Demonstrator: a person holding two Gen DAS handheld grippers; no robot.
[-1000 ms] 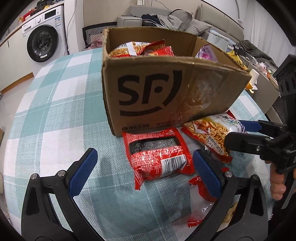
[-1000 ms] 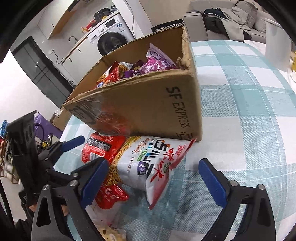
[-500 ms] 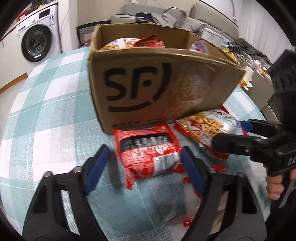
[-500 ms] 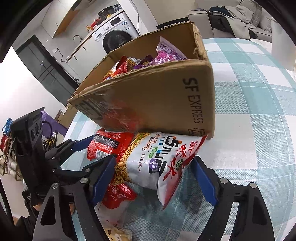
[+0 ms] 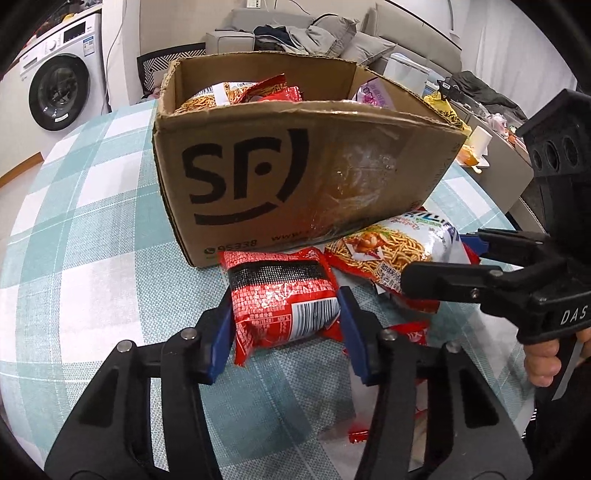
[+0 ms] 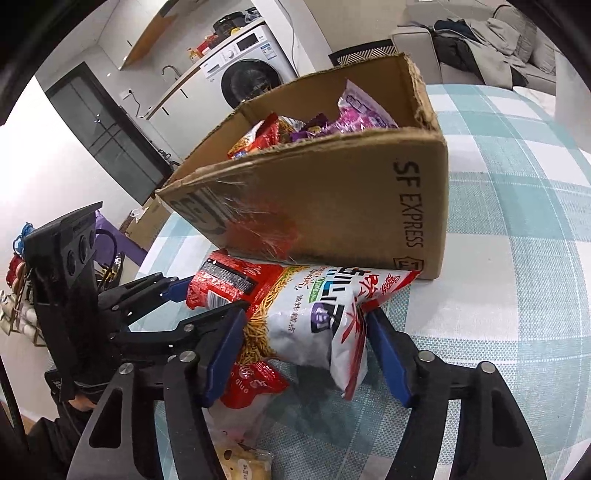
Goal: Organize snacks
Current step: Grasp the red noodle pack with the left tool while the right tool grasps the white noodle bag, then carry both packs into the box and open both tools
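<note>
With my left gripper (image 5: 284, 325) just closed so its fingers pinch the red packet (image 5: 280, 302) and my right gripper (image 6: 303, 343) closing around the white noodle bag (image 6: 310, 314), both lying before the cardboard box (image 5: 295, 173), I judge lifting them in comes next.

A white washing machine (image 5: 61, 92) stands under a counter with a tap (image 6: 170, 70), beside dark cabinet doors (image 6: 107, 136). A grey sofa (image 5: 314, 33) piled with clothes lines the far wall. The bench (image 5: 85, 221) wears a teal-and-white checked cloth.
</note>
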